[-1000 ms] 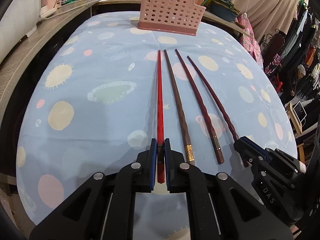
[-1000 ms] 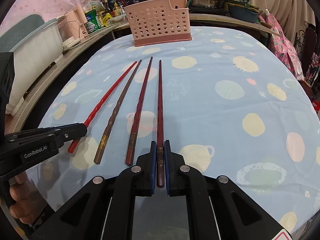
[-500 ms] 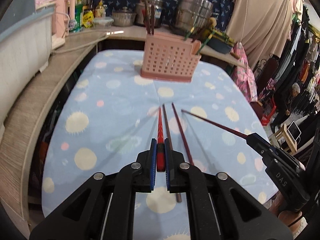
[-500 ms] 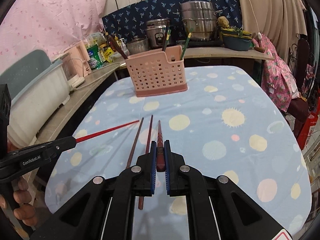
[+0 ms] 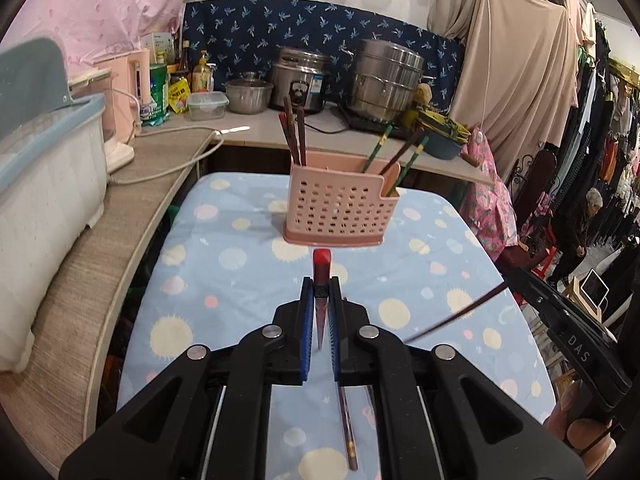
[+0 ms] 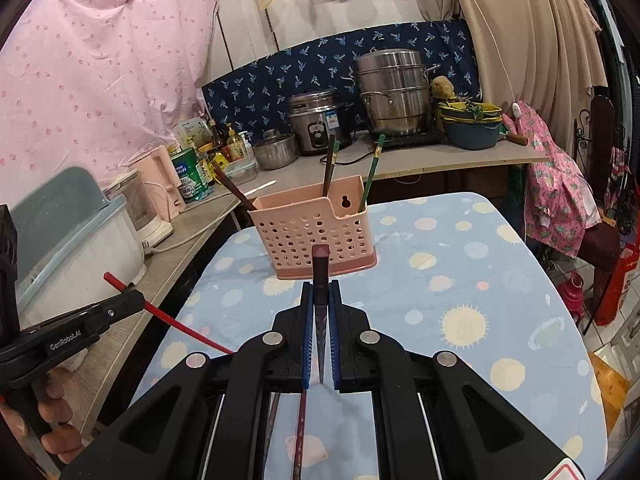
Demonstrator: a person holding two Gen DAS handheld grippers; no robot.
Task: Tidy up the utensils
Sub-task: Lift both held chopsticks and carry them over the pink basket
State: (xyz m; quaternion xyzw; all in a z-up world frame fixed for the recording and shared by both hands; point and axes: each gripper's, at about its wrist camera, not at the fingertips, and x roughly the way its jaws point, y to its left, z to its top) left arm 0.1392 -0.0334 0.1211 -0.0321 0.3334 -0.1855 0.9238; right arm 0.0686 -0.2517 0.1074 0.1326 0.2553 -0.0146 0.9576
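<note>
Left wrist view: each pair of tongs clamps one chopstick clear of the worktop [image 5: 248,280].
Left tongs [image 5: 320,292] pinch the glossy red lacquered chopstick [image 5: 321,264] near its thick end, right tongs [image 6: 320,294] the dark maroon chopstick [image 6: 320,258]; light, stiff, slippery. A second ago both lay flat; now lifted, tips drooping, the pink perforated plastic basket [image 5: 340,210] far ahead.

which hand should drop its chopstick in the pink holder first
Probably right, narrowly. The right tongs, shut on the dark chopstick, look closer to the pink holder. The left tongs hold the red chopstick further back.
</note>
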